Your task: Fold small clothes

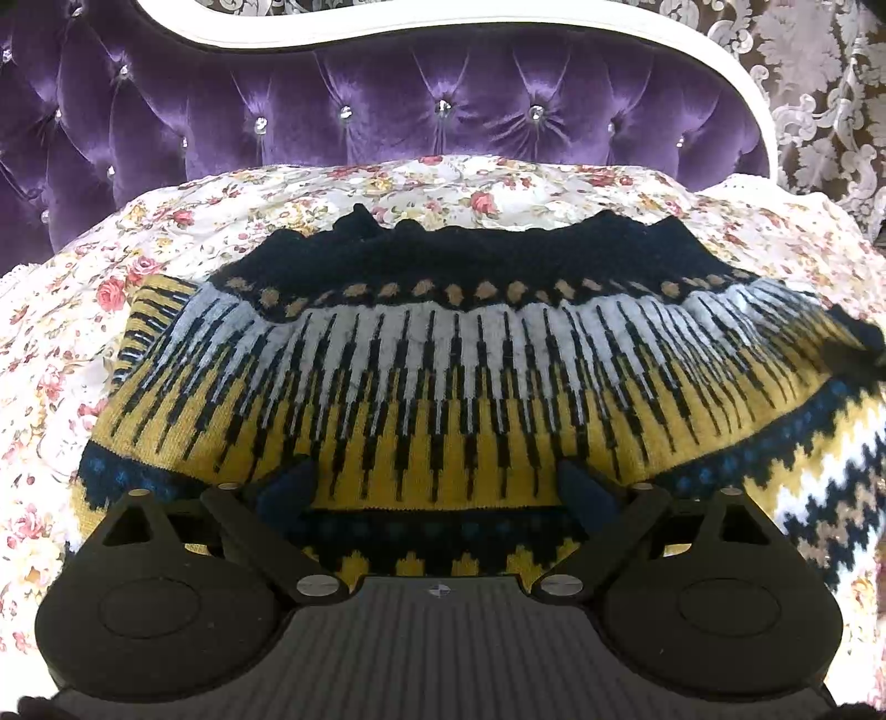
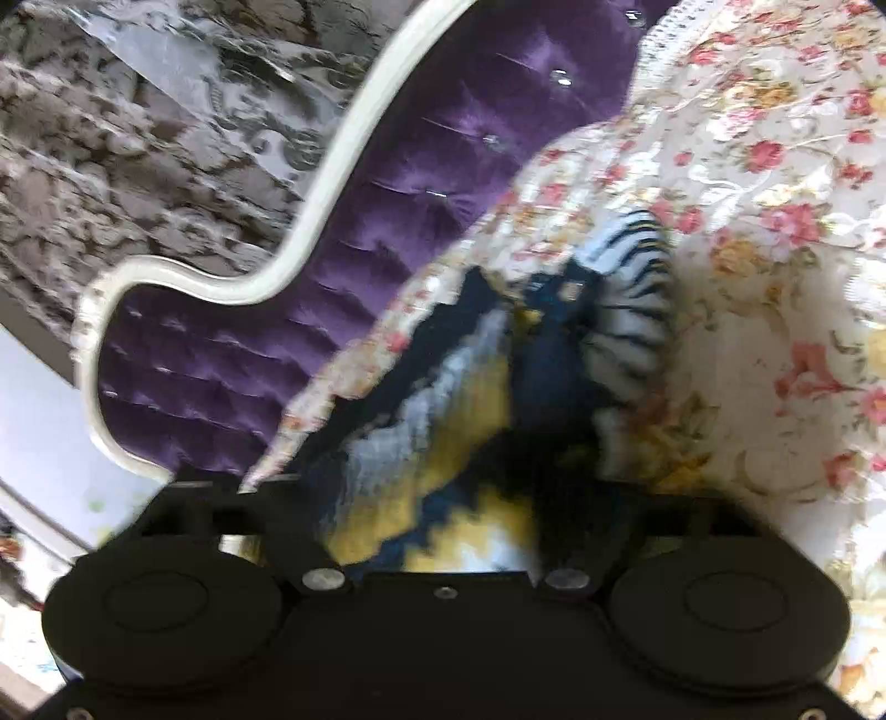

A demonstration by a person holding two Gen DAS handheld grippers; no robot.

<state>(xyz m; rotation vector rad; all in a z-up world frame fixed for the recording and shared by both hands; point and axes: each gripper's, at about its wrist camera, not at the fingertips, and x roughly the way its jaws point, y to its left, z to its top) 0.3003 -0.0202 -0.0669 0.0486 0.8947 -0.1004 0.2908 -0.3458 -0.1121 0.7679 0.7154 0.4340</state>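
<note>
**Knitted sweater spread on a floral bed, one hand-held gripper over it, the other in its folds**

Black plastic frames the near edge of the left wrist view, where the left hand-held gripper [image 1: 437,482] hangs low over the sweater [image 1: 443,376]. Its two blue-padded fingers [image 1: 290,487] stand wide apart, with nothing between them but a yellow-and-black band of the knit lying underneath. Whether the pads touch the wool I cannot tell.

Beyond those fingers the sweater lies spread across the bed, its navy ribbed edge farthest away, then a row of tan diamonds, then grey and mustard stripes running toward the camera. At the right a white, tan and navy zigzag part shows.

The right hand-held gripper [image 2: 443,482] is tilted and its picture is blurred. The sweater [image 2: 470,399] bunches up right between its arms, with a striped grey-and-black fold [image 2: 631,310] rising past them. The fingertips are buried in the knit, so I cannot tell how far they are closed or whether they grip it.

Under everything lies a floral bedspread [image 1: 72,343] in cream with red and yellow roses. Behind it stands a purple tufted headboard [image 1: 387,105] with a white curved frame [image 1: 498,33], and damask wallpaper [image 1: 819,94] beyond.
</note>
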